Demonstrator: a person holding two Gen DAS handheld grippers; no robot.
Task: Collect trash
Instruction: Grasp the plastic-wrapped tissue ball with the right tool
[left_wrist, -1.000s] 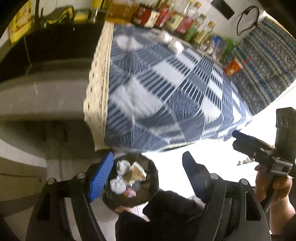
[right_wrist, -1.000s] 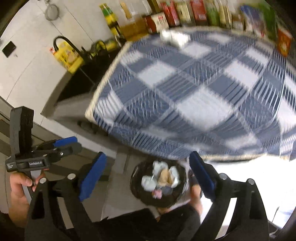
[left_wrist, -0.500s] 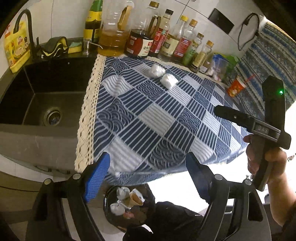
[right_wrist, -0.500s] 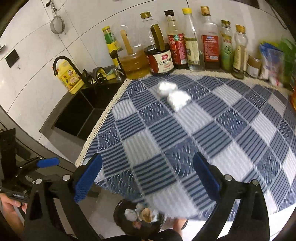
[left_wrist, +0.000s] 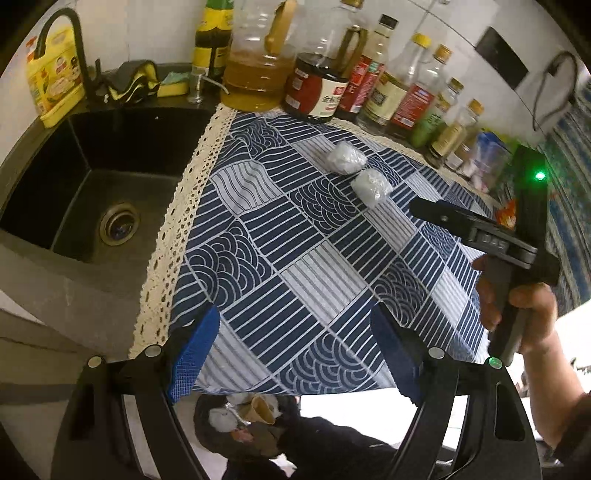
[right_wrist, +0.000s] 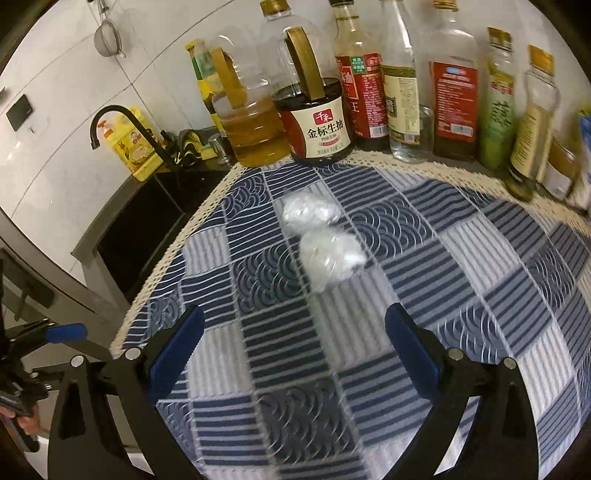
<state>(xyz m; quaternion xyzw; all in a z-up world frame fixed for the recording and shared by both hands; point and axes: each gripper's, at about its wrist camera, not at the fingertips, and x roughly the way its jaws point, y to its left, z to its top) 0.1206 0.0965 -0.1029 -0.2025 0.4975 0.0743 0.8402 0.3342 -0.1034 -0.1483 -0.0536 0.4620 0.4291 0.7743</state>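
Our right gripper (right_wrist: 293, 345) has just been spreading its blue-padded jaws, and they stand wide apart with nothing between them, over the blue-and-white patterned tablecloth (right_wrist: 461, 266). Our left gripper (left_wrist: 293, 356) has likewise been opening, is empty, and hangs over the cloth's near edge. Ahead of the right gripper lie two crumpled white plastic-wrapped wads (right_wrist: 325, 236), touching each other, near the row of glass sauce bottles (right_wrist: 388, 85). The black-lined trash bin (left_wrist: 240, 417) sits on the floor below the counter edge. We judge that closing on the nearer wad could nudge the farther one toward the bottles, or pinch the cloth and drag it.
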